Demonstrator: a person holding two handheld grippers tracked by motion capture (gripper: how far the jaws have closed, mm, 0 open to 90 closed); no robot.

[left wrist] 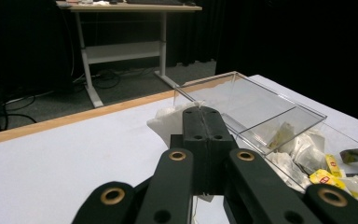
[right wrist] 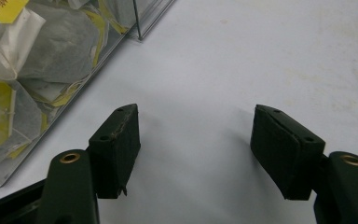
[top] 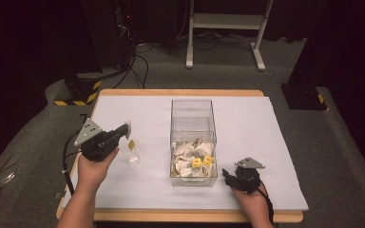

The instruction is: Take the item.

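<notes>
Pinching a crinkly white tea bag (left wrist: 168, 122), left gripper (left wrist: 204, 112).

Around your table (top: 266, 123), with its white cover and wooden edge, you see a grey carpet floor (top: 347, 142). Behind it stands a white desk frame (top: 225, 21) on two feet, and black cables (top: 138, 61) lie on the carpet near it. At the left you have a black stand base with yellow-black stripes (top: 78, 92). The room behind is very dark, with black curtains (left wrist: 284, 37)
</notes>
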